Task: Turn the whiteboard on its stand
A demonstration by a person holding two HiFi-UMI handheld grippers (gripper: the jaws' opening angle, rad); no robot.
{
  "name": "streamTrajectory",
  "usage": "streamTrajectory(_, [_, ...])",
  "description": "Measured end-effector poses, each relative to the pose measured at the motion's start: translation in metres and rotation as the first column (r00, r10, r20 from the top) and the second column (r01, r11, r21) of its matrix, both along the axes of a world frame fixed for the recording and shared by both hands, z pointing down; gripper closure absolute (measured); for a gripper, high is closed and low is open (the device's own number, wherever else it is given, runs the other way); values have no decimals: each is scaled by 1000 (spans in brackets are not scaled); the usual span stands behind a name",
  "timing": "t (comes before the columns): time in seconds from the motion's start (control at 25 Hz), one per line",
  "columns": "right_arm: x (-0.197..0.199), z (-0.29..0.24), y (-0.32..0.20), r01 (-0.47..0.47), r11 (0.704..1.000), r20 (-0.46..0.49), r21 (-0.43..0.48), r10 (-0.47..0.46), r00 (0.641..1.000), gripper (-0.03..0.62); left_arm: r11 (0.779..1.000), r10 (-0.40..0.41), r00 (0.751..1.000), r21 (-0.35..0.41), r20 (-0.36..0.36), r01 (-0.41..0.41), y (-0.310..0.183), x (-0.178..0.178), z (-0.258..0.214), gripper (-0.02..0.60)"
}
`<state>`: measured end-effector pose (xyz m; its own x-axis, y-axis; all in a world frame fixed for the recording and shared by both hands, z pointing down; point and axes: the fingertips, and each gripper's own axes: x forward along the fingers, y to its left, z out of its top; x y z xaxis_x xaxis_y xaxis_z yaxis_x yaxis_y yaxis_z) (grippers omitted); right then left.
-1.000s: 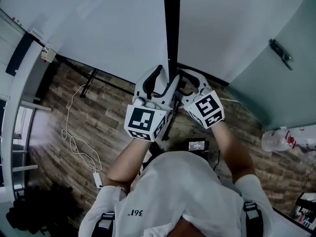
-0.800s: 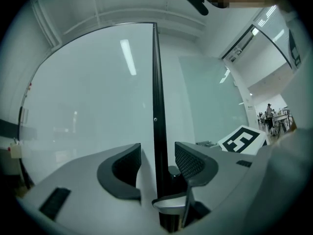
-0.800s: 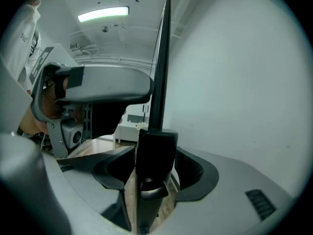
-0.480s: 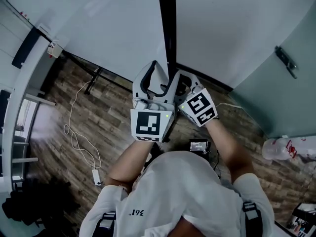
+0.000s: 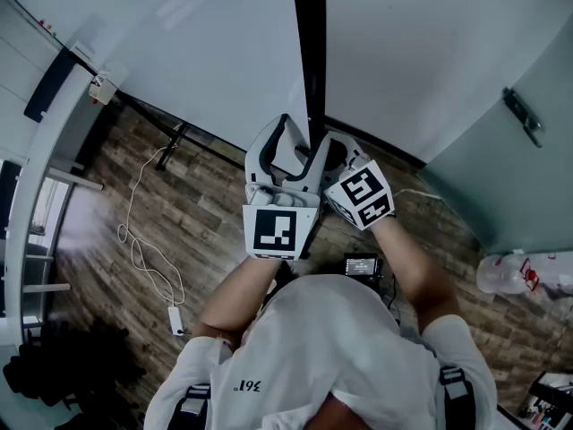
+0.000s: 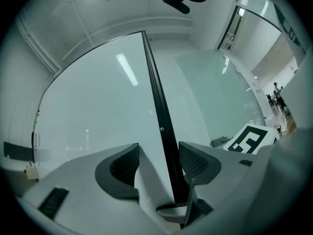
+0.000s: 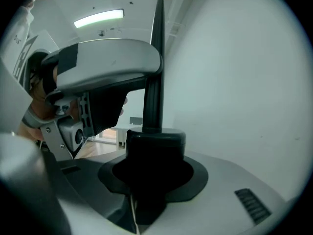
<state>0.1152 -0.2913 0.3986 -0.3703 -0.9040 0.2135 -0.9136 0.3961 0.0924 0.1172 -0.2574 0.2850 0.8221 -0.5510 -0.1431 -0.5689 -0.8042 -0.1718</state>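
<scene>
The whiteboard [image 5: 197, 43] stands edge-on to me, its black side frame [image 5: 309, 52] running straight up from my hands. My left gripper [image 5: 288, 140] straddles that frame [image 6: 157, 111]. Its jaws are opening: the frame runs close by the right pad [image 6: 193, 161], and the left pad [image 6: 124, 164] stands off the white face [image 6: 98, 111]. My right gripper [image 5: 336, 150] sits just right of the frame. In the right gripper view its jaws are closing around a black round knob [image 7: 155, 143] at the foot of the dark post [image 7: 155, 72]. I see no firm squeeze on it.
The floor below is wood planks. A white cable [image 5: 134, 249] with an adapter [image 5: 176, 321] lies left. A black stand leg [image 5: 170, 141] runs under the board. A small device [image 5: 358, 264] lies by my feet. A glass door with a handle [image 5: 524, 115] and a plastic bottle [image 5: 501, 271] are right.
Both grippers have shifted slightly along the board's edge. The left jaws have spread wider around the frame. The right gripper has drawn in closer to the frame.
</scene>
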Motion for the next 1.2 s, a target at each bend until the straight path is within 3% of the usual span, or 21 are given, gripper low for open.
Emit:
streamTrajectory(0.48, [4, 0, 7, 22, 1000, -7, -5, -22, 1000, 444, 999, 26, 999, -29, -21, -27, 5, 4, -2, 331])
streamTrajectory(1.2, [10, -4, 52, 16, 1000, -19, -15, -16, 1000, 444, 991, 127, 989, -42, -73, -130, 51, 5, -12, 336])
